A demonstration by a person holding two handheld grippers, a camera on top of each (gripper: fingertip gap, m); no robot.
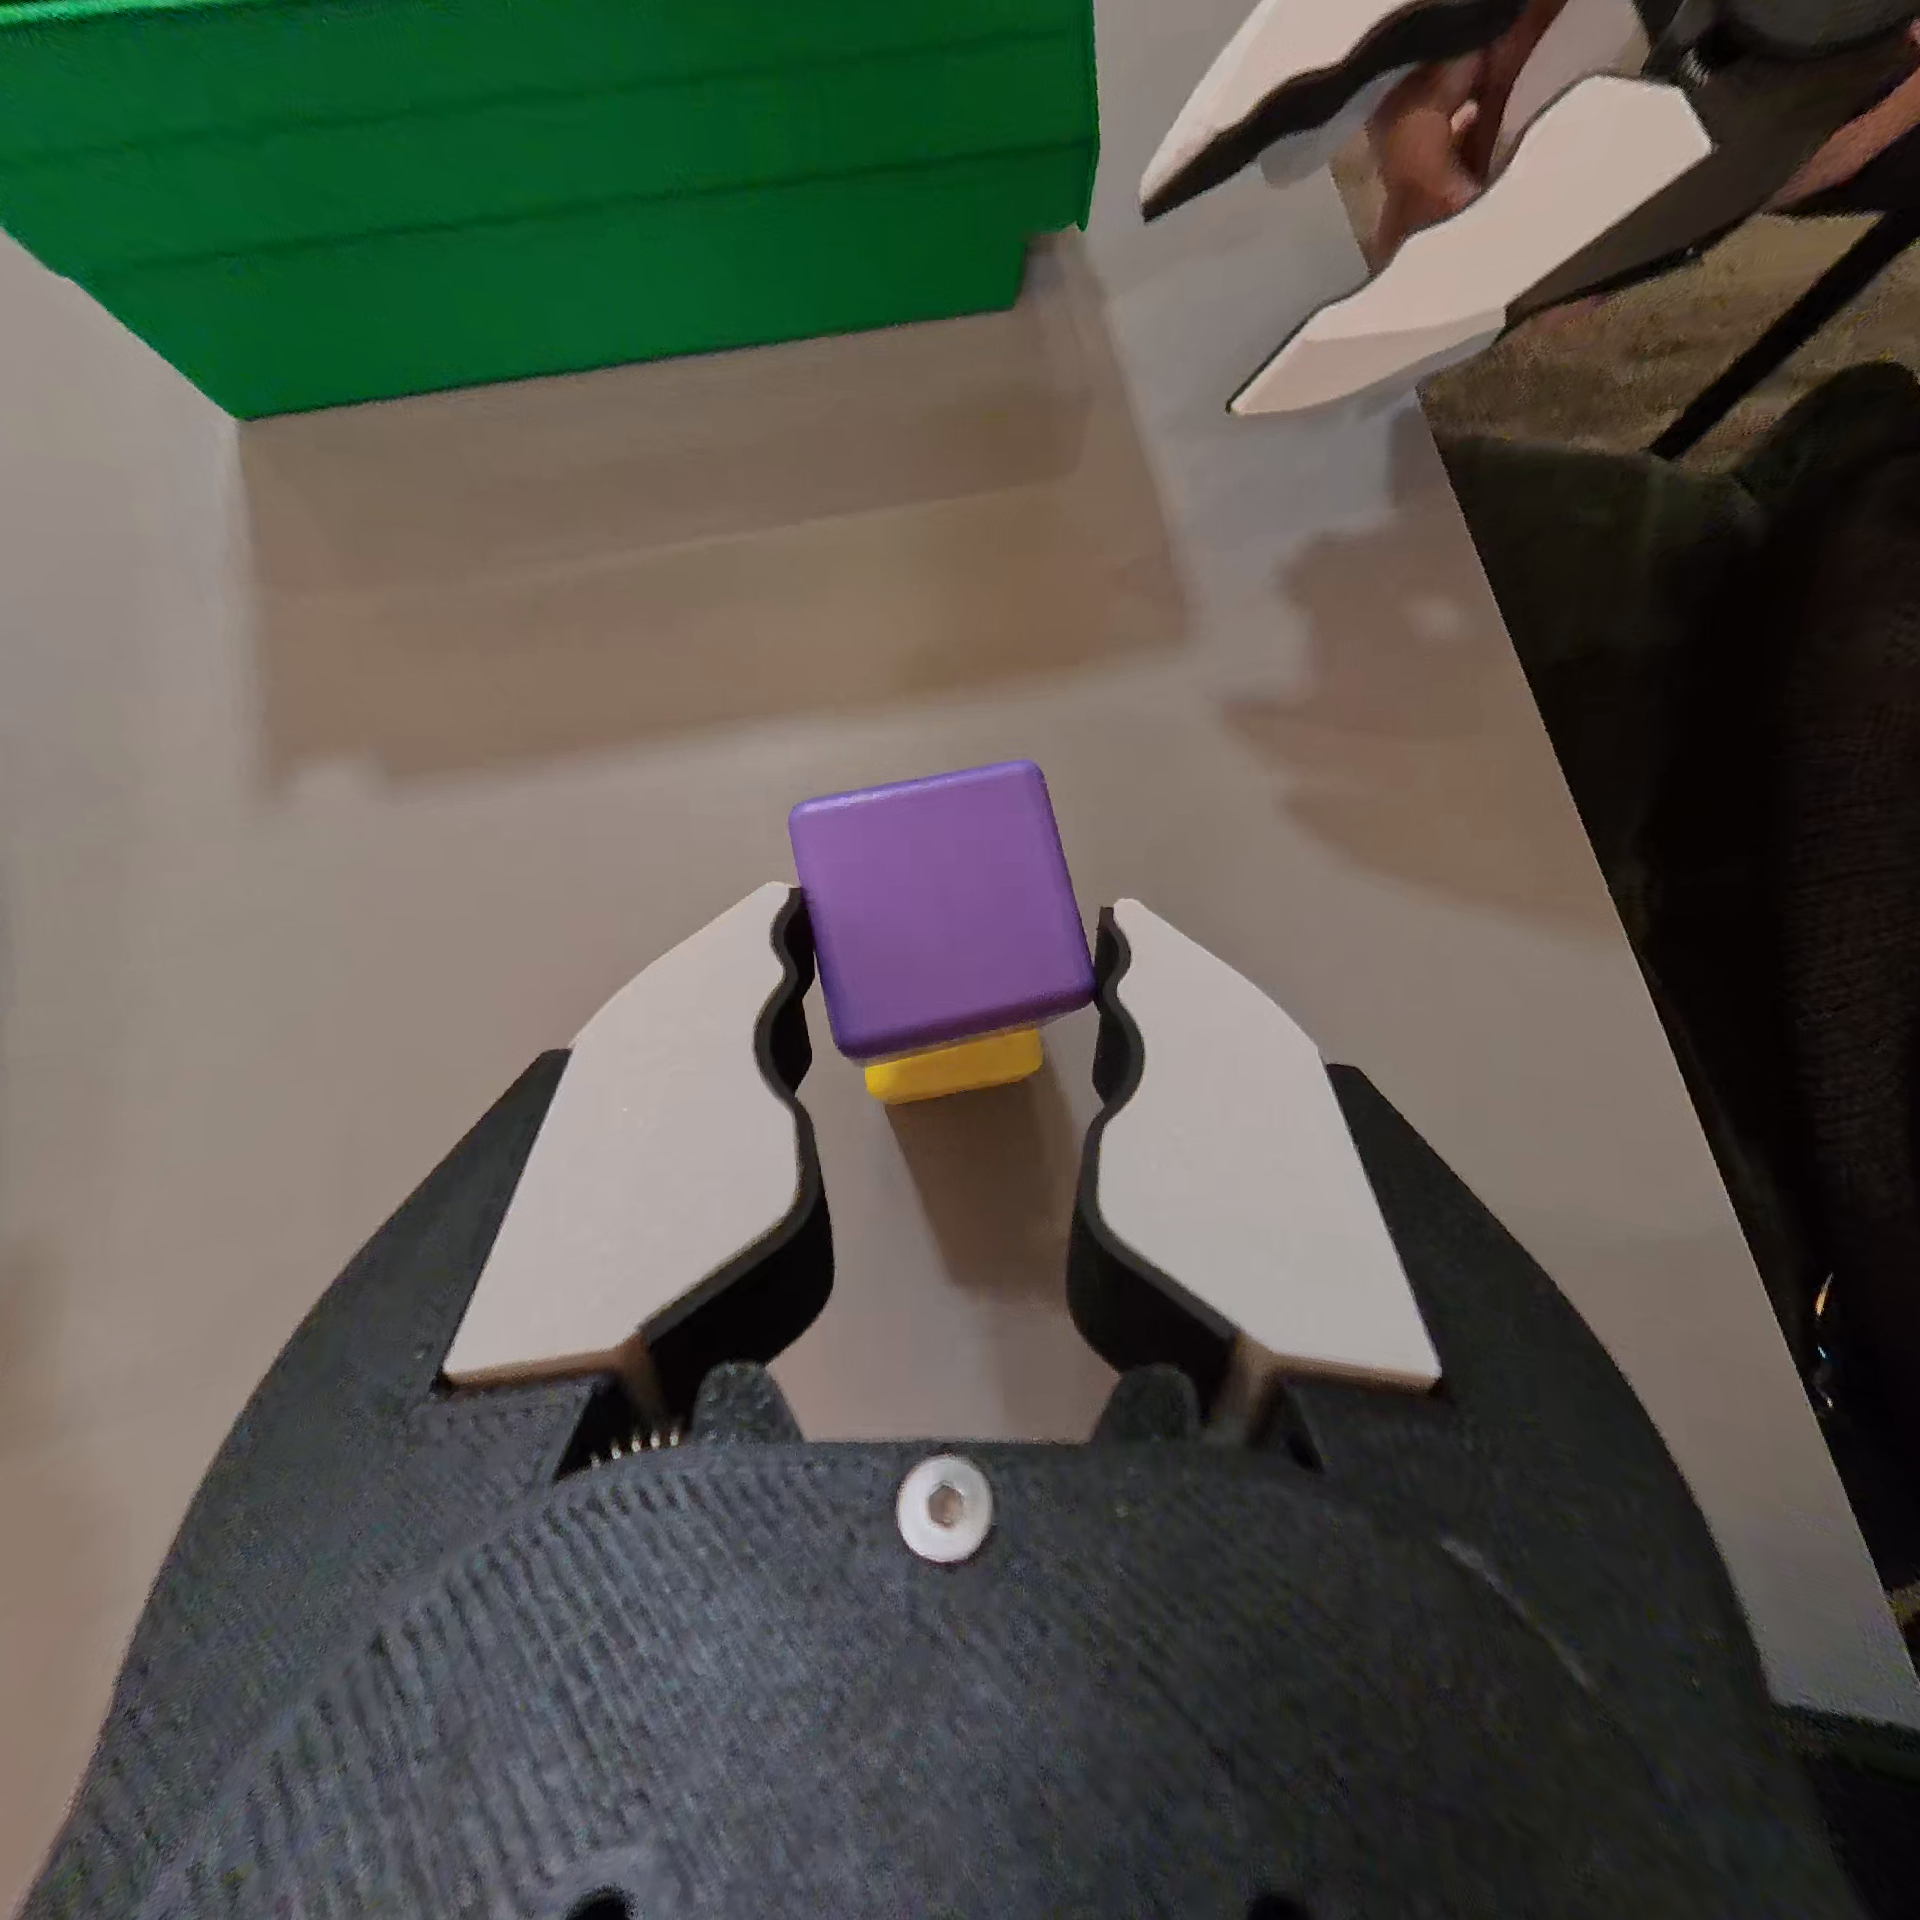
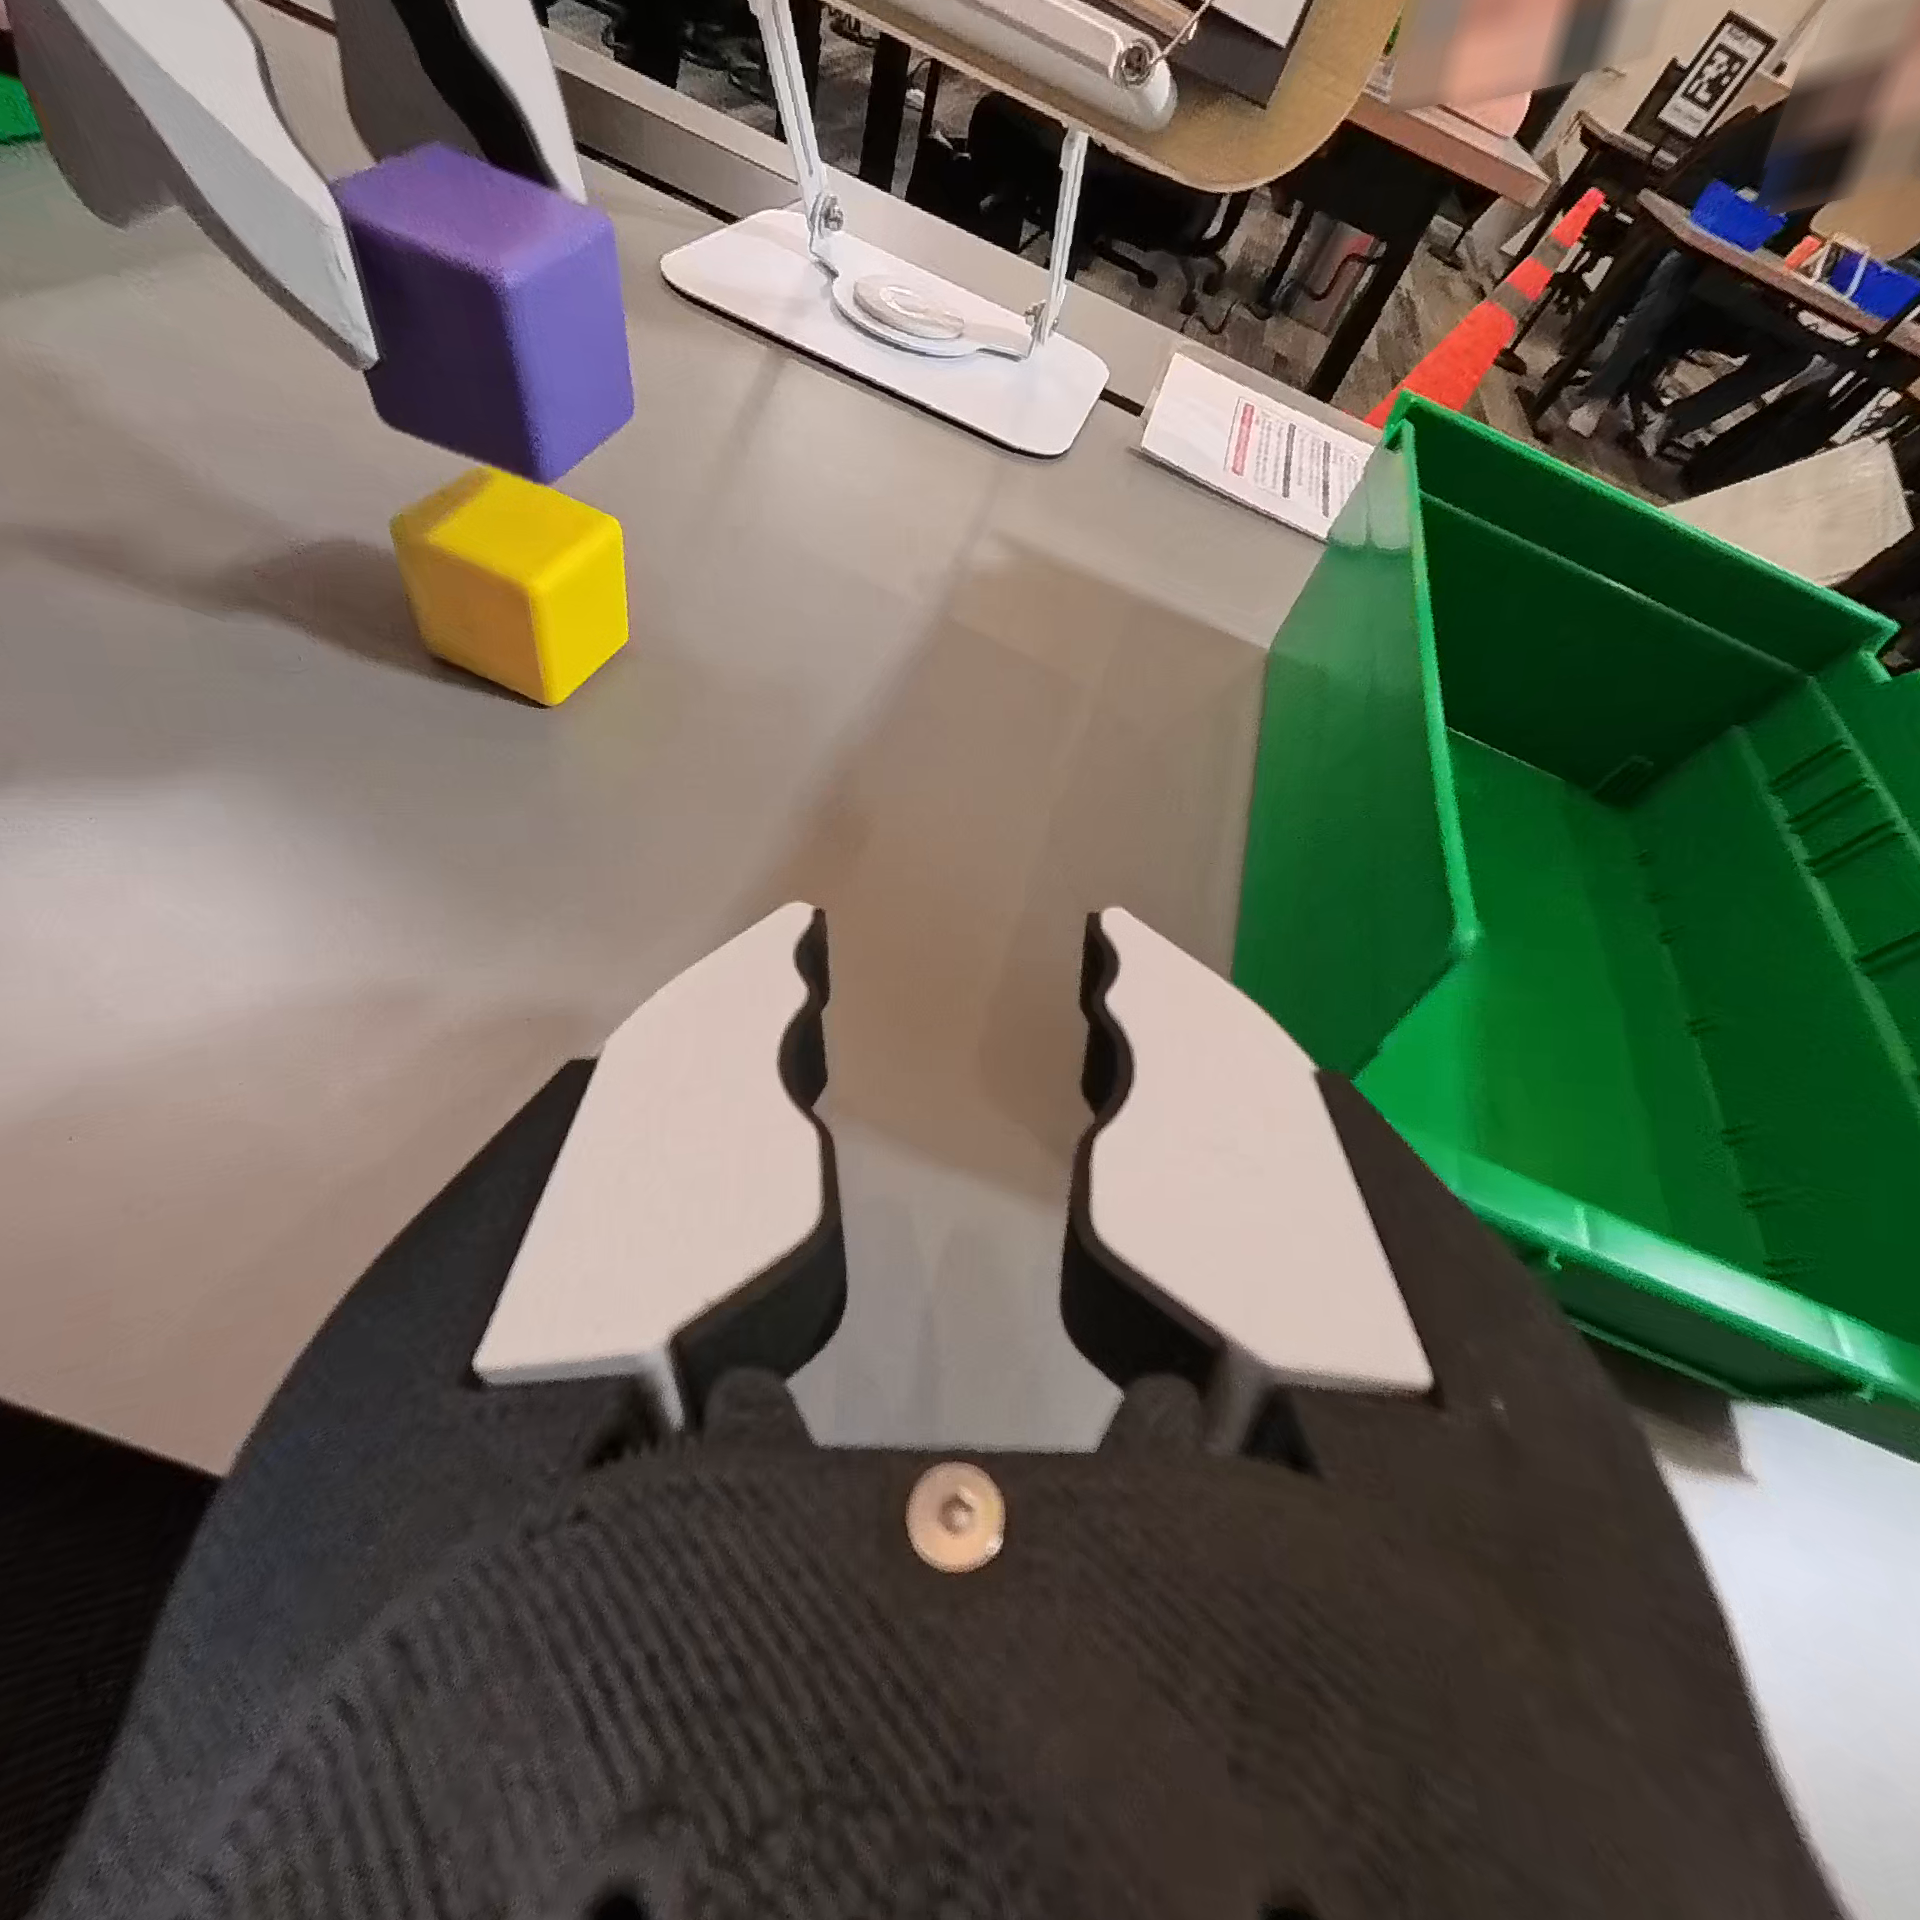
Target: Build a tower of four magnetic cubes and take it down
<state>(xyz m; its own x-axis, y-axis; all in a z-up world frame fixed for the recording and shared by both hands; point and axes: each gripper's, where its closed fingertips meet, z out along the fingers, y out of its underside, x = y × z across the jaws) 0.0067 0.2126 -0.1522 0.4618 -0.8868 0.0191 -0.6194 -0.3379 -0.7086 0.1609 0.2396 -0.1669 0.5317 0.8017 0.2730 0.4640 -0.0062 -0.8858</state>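
Note:
My left gripper [image 1: 948, 902] is shut on a purple cube [image 1: 935, 904] and holds it in the air, tilted, just above a yellow cube [image 1: 956, 1075] that sits on the grey table [image 1: 520, 1039]. In the right wrist view the purple cube [image 2: 488, 312] hangs a small gap above the yellow cube [image 2: 520, 582], with a left finger [image 2: 239, 156] pressed to its side. My right gripper [image 2: 956, 925] is open and empty, low over the table between the cubes and a green bin [image 2: 1340, 810]. It also shows in the left wrist view [image 1: 1195, 301], raised at the top right.
The empty green bin [image 1: 520, 208] stands on the table beyond the cubes. A white lamp base [image 2: 894, 312] and a printed sheet [image 2: 1257, 447] lie at the far edge. The table edge [image 1: 1558, 831] runs close on the right, with a dark chair [image 1: 1714, 727] beyond. An orange cone [image 2: 1455, 353] stands behind.

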